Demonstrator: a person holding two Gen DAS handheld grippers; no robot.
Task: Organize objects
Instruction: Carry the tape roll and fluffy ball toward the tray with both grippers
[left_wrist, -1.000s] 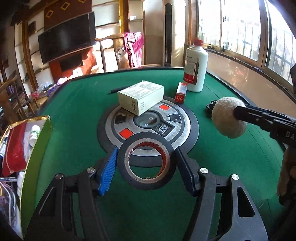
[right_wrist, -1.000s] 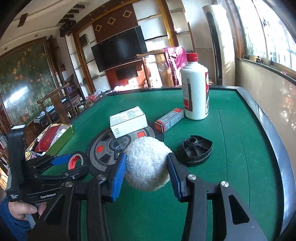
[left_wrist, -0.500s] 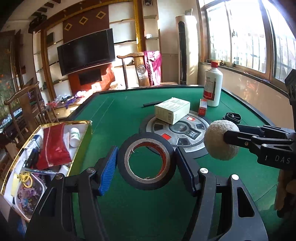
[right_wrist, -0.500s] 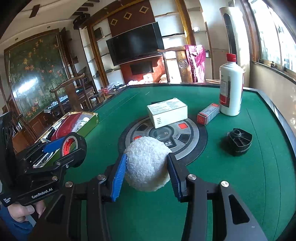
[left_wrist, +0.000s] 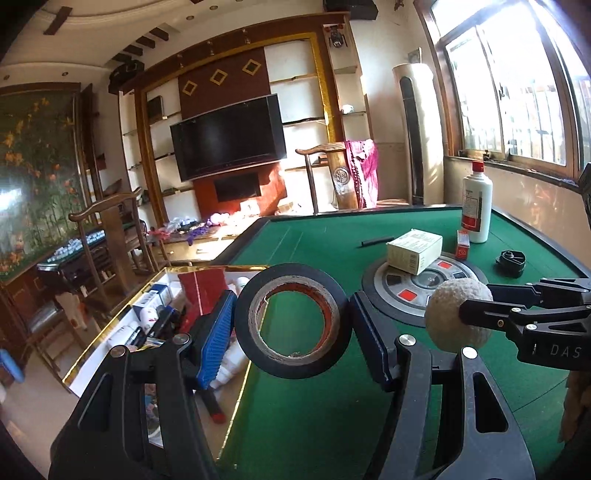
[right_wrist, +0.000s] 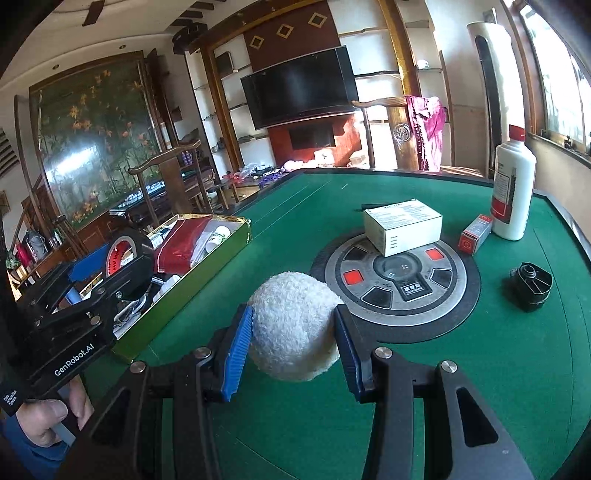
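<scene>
I am carrying two things toward the gold-rimmed box (right_wrist: 207, 266) at the tabletop (right_wrist: 498, 369) edge: my left tongs (left_wrist: 293, 325) are pinching a tape roll (left_wrist: 293, 325), my right tongs (right_wrist: 293, 328) a fuzzy ball (right_wrist: 293, 325). Next I am probably lowering each inside. A television (right_wrist: 301, 85) is hanging on the far wall.

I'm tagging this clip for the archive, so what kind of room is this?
Most likely a home living room with a games table: a wall-mounted television in a wooden shelf unit, carved wooden chairs, and a green felt table with a central control dial, apparently an automatic mahjong table.
</scene>
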